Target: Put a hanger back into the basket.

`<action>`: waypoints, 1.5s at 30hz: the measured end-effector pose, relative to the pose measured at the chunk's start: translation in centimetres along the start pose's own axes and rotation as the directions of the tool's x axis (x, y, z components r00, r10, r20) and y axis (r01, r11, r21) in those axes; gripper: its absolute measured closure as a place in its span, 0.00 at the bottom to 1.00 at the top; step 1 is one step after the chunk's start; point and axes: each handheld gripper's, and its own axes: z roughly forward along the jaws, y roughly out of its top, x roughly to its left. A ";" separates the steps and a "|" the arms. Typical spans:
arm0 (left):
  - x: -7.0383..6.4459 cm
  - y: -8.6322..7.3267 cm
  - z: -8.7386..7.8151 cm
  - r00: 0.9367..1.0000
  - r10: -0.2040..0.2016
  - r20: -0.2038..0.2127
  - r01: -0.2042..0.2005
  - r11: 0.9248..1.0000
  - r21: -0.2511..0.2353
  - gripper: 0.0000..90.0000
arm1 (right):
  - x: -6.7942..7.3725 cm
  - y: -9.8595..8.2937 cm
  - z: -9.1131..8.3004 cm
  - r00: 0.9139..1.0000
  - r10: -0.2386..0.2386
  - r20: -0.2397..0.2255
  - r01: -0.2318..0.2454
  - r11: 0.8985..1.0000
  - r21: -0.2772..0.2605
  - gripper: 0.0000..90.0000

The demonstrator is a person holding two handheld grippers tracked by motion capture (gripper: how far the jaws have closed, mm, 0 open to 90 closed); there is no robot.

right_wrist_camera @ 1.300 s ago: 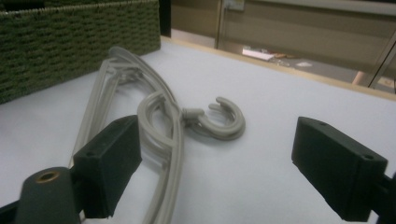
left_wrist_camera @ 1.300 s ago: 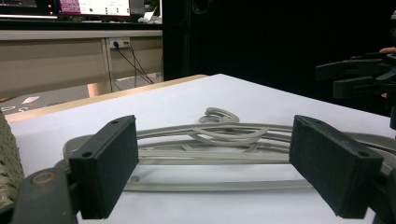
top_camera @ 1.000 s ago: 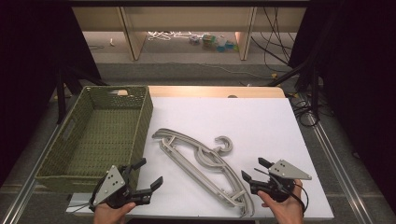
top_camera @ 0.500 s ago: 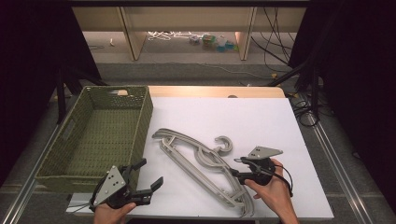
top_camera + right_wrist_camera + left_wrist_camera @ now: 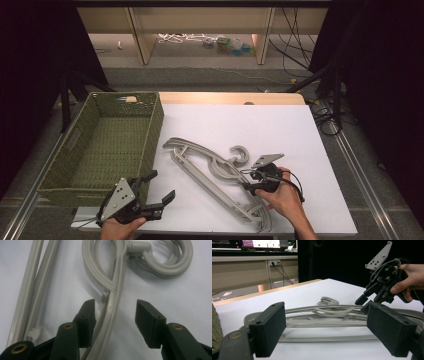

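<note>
Several grey plastic hangers point(image 5: 210, 172) lie stacked in the middle of the white table, hooks point(image 5: 241, 153) toward the right. My right gripper point(image 5: 246, 181) is down on the stack just below the hooks. It is open, and its jaws straddle a curved hanger arm point(image 5: 119, 285) in the right gripper view point(image 5: 116, 313) without closing on it. Near the table's front left my left gripper point(image 5: 161, 186) is open and holds nothing. In the left gripper view point(image 5: 329, 332) it faces the hangers point(image 5: 322, 316) and the right gripper point(image 5: 365, 303) beyond them.
A green woven basket point(image 5: 156, 122) stands at the table's left, close to the hangers' left ends. White table surface point(image 5: 280, 130) stretches behind and right of the hangers. Shelving and cables lie on the floor beyond the far edge.
My right gripper has moved left and forward from the table's front right onto the hanger stack, and its open jaws now straddle a hanger arm. The left gripper has stayed put.
</note>
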 end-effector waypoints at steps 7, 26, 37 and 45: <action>0.0 0.0 0.0 1.000 -0.003 0.004 0.003 1.000 0.004 0.17 | -0.1 0.4 0.5 1.000 0.010 -0.019 -0.010 0.999 0.039 0.65; -0.1 -0.1 0.1 1.000 0.000 0.013 -0.001 1.000 0.011 0.17 | -0.3 1.3 1.1 0.999 -0.035 0.004 0.034 0.994 0.102 0.84; -0.2 -0.1 0.2 1.000 -0.011 0.013 0.011 1.000 0.011 0.17 | -0.4 1.9 0.0 0.997 -0.056 0.044 0.053 0.996 0.075 0.89; -0.2 -0.1 0.3 1.000 -0.005 0.018 0.005 1.000 0.013 0.17 | 0.2 2.7 -1.5 0.989 -0.139 0.049 0.137 0.990 0.029 0.91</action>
